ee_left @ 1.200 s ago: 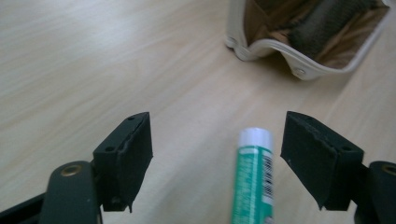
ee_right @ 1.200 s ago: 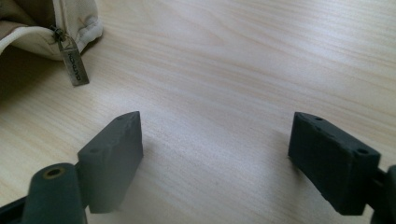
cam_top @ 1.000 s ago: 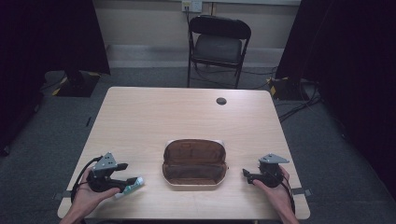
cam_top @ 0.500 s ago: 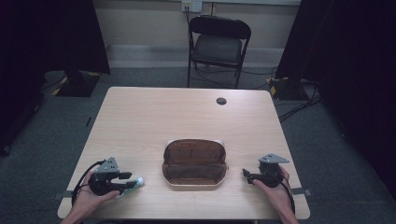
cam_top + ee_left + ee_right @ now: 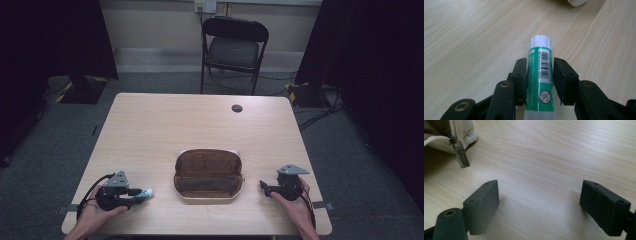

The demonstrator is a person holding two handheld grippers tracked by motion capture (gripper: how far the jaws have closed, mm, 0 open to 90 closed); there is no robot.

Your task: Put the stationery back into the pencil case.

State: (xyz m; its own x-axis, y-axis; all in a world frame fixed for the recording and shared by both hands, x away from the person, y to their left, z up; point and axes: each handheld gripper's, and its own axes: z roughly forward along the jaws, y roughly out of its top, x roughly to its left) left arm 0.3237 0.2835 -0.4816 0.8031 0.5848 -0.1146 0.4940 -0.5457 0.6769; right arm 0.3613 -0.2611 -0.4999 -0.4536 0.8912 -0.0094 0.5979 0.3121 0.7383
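A green glue stick (image 5: 541, 75) with a white cap lies on the wooden table (image 5: 200, 125), between the pads of my left gripper (image 5: 540, 65). Its jaws have just been closing, and both pads now press on the stick's sides. From above, the left gripper (image 5: 136, 193) sits at the table's front left with the glue stick (image 5: 146, 192) poking out toward the middle. An open brown pouch (image 5: 207, 172) lies front centre. My right gripper (image 5: 263, 186) rests front right, its jaws pointing at the pouch. In its own view the right gripper (image 5: 540, 195) stands wide open over bare wood.
The pouch's cream edge and metal zipper pull (image 5: 461, 157) lie just ahead and left of the right gripper. A small dark disc (image 5: 237, 108) sits near the table's far edge. A folding chair (image 5: 234, 50) stands behind the table.
The left gripper's jaws have closed onto the glue stick, and that hand has shifted slightly. The right hand and the pouch have kept still.
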